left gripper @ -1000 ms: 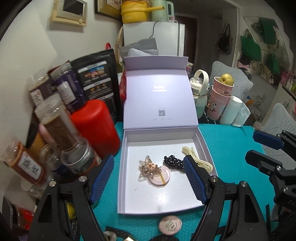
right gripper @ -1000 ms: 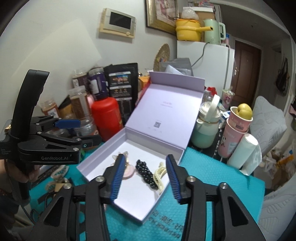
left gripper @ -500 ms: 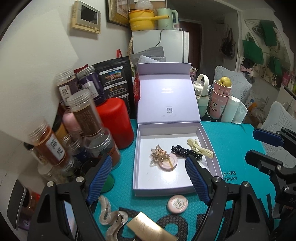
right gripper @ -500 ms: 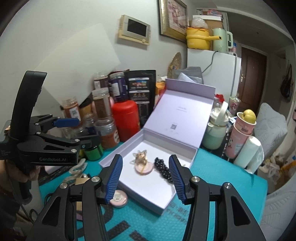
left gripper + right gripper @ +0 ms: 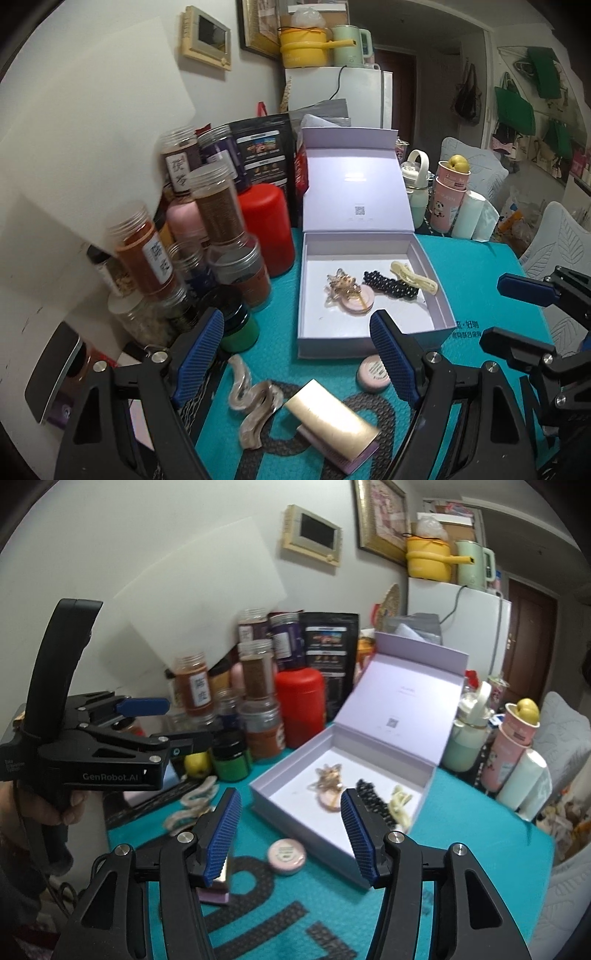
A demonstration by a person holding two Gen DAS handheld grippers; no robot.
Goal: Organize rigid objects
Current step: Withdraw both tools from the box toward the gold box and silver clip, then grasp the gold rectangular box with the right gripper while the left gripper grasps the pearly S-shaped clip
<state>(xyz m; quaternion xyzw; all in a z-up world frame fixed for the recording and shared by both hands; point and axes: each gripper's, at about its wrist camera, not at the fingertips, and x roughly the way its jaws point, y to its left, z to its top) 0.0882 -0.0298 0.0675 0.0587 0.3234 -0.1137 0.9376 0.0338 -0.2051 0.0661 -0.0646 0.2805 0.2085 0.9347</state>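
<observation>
An open lilac box [image 5: 369, 345] stands on the teal mat. It holds a gold star clip on a pink disc [image 5: 347, 291], a black beaded clip [image 5: 389, 284] and a cream claw clip [image 5: 413, 277]. In front of the box lie a pink round compact [image 5: 373, 373], a wavy translucent clip [image 5: 251, 398] and a gold-backed comb [image 5: 328, 421]. My left gripper [image 5: 295, 354] hovers open over these loose items, holding nothing. My right gripper [image 5: 290, 830] hangs above the compact [image 5: 286, 854] near the box [image 5: 306, 834], its jaws opening and empty. The comb [image 5: 218, 886] is partly hidden behind one right finger.
Several spice jars [image 5: 218, 206], a red canister [image 5: 264, 229] and a green-based jar [image 5: 240, 328] crowd the left side. Black pouches [image 5: 264, 155] lean behind them. Pink cups [image 5: 448, 195], a white bottle [image 5: 415, 184] and a white roll [image 5: 469, 214] stand behind the box on the right.
Both grippers have drawn back from the box, so the compact, wavy clip and comb on the mat came into view. The right jaws stand wider than before.
</observation>
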